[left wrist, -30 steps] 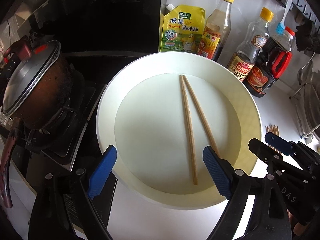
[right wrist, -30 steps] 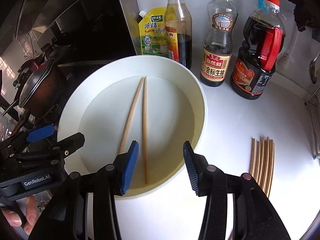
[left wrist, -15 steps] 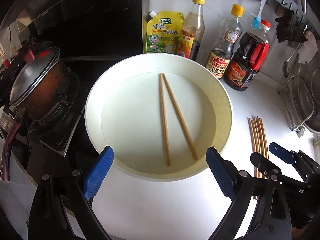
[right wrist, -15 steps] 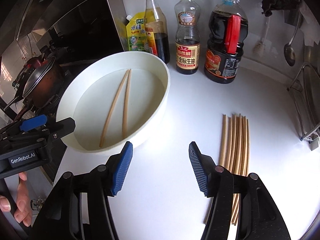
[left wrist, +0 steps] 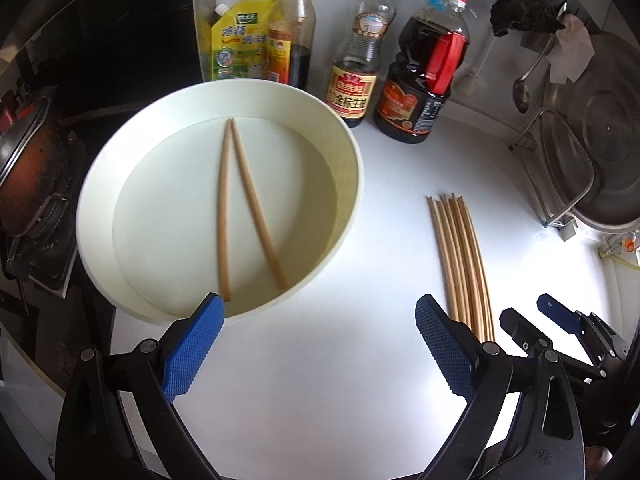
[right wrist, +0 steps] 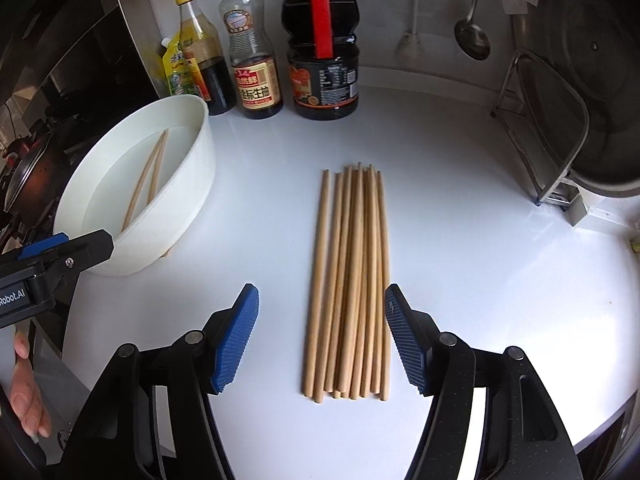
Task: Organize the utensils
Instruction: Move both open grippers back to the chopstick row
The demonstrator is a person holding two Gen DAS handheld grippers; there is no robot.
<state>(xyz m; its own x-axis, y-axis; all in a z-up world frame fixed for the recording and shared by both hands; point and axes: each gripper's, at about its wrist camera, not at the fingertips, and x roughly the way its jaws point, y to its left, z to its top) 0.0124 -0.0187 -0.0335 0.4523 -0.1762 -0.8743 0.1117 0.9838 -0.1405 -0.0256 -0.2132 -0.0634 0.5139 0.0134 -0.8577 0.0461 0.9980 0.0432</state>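
A white round basin [left wrist: 352, 168] holds two wooden chopsticks [left wrist: 244, 204] on the left of the white counter; it also shows in the right wrist view [right wrist: 172, 216]. A bundle of several chopsticks [right wrist: 352, 280] lies on the counter, also seen in the left wrist view [left wrist: 460, 256]. My right gripper [right wrist: 322, 340] is open and empty, its jaws spread on either side of the bundle's near ends. My left gripper [left wrist: 320, 348] is open and empty, in front of the basin's near right rim.
Sauce bottles [right wrist: 256, 48] and a yellow pouch [left wrist: 236, 44] stand at the back wall. A stove with a dark pot [left wrist: 28, 176] is left of the basin. A metal rack [right wrist: 548, 132] and a big steel pot [right wrist: 600, 80] stand on the right.
Both grippers have pulled back and swung right, away from the basin. The right gripper now faces the chopstick bundle. Both stayed open.
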